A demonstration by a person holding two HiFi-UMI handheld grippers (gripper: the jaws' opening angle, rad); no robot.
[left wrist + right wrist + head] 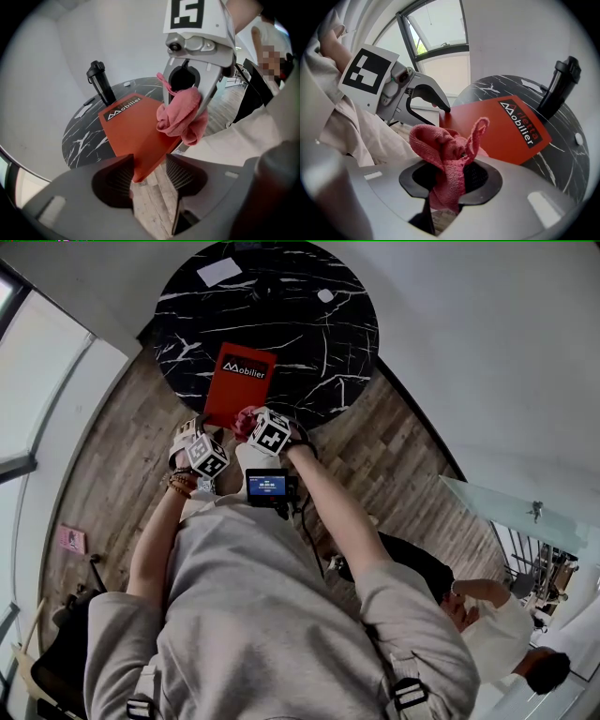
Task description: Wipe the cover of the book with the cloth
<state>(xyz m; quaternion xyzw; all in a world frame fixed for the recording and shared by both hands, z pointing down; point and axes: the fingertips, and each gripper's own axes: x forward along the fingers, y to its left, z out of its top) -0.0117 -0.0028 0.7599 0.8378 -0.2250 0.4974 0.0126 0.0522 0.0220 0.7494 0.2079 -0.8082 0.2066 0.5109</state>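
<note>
Head view only: white paper slip (218,271) at upper left of the round black marble table (309,343), wood floor (112,446) below it, 2nd person (506,624) at lower right of frame. The bottle doesn't show in this view.

Both gripper views: black bottle (99,82) upright on the table beyond the book, cap w/ loop handle on. Contents can't be seen.

Book (239,381): red cover, face up, white lettering at its far end. Far part lies on the table, near end sticks out past the table edge.

L gripper (150,171): near corner of the book sits betw. its jaws, pads closed against the corner's two edges, so it is gripping the book.

R gripper (447,176): jaws clamped on the pink cloth (440,150), which is bunched w/ a loop sticking up. In the L gripper view the cloth hangs against the cover at the book's near right edge, just beside the L gripper.
</note>
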